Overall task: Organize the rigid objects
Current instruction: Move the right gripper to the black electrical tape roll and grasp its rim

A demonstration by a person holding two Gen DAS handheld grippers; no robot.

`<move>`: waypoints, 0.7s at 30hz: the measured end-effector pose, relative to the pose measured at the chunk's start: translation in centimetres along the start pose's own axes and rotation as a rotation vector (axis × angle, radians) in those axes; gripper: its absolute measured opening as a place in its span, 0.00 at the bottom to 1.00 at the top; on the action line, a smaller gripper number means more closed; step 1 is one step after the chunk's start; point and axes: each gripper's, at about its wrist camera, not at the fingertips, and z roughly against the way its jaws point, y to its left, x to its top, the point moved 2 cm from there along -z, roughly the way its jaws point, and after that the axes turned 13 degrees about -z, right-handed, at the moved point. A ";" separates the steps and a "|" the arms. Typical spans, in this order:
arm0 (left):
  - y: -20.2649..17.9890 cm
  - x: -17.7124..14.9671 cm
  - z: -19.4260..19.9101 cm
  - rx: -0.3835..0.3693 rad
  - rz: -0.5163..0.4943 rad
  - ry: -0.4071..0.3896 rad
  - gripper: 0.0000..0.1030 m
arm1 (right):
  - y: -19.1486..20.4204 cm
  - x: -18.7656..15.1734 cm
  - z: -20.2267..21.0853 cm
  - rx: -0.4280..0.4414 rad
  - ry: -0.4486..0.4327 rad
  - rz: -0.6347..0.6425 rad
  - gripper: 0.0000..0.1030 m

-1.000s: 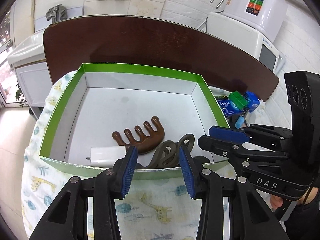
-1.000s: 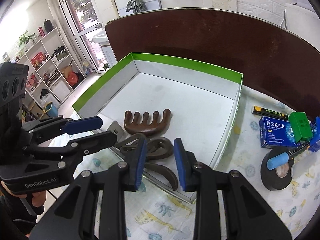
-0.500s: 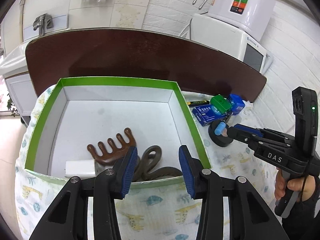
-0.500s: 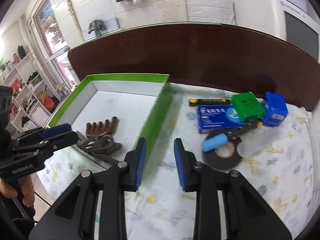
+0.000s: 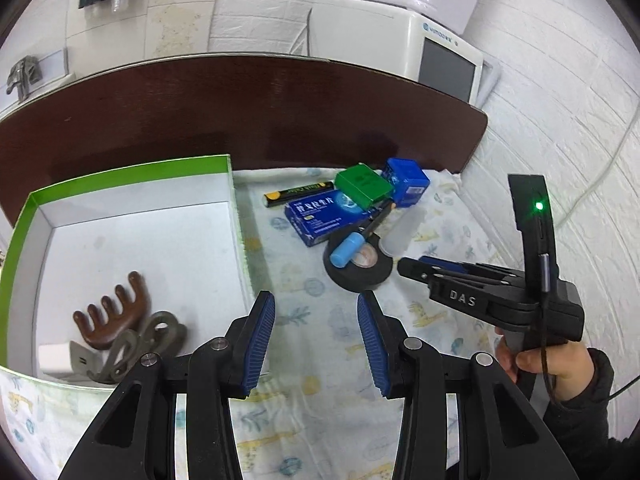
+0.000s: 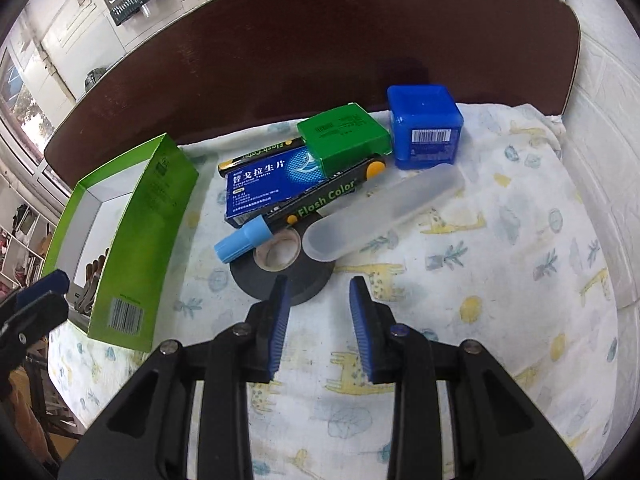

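A pile of loose items lies on the patterned cloth: a black tape roll [image 6: 280, 276], a blue-capped marker [image 6: 244, 240], a translucent tube [image 6: 384, 210], a blue medicine box [image 6: 272, 184], a small green box [image 6: 344, 138] and a blue cube box [image 6: 424, 126]. My right gripper [image 6: 319, 284] hovers open and empty just in front of the tape roll. My left gripper [image 5: 314, 300] is open and empty over bare cloth between the green-rimmed box [image 5: 236, 216] and the tape roll [image 5: 358, 270]. The box holds a brown wooden comb [image 5: 112, 316], a curved metal hook [image 5: 148, 340] and a white charger [image 5: 56, 356].
A dark brown board [image 6: 320, 40] stands behind the pile. A white brick wall [image 5: 560, 100] and a white appliance [image 5: 400, 40] lie beyond it on the right. In the left wrist view a hand [image 5: 552, 364] holds the right gripper [image 5: 412, 266]. Two black markers [image 6: 328, 196] lie among the pile.
Both grippers have swung to the right, from over the box's front edge to the cloth beside the pile. The right gripper now faces the tape roll. Nothing was picked up.
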 end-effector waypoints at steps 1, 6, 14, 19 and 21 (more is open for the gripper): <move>-0.8 0.3 -0.6 -0.006 -0.016 0.013 0.41 | -0.2 0.1 -0.2 0.005 0.006 -0.016 0.30; -2.8 1.9 -4.5 -0.006 -0.032 0.086 0.41 | -1.0 0.6 -1.3 0.039 0.030 -0.080 0.30; -1.8 2.5 -9.8 -0.021 0.093 0.185 0.41 | -0.8 1.2 -2.4 0.073 0.061 -0.104 0.31; -0.9 2.9 -11.2 -0.030 0.139 0.204 0.41 | -1.4 1.7 -3.7 0.102 0.091 -0.151 0.31; -0.7 2.8 -11.8 -0.048 0.154 0.218 0.41 | -1.7 2.0 -3.9 0.127 0.105 -0.177 0.31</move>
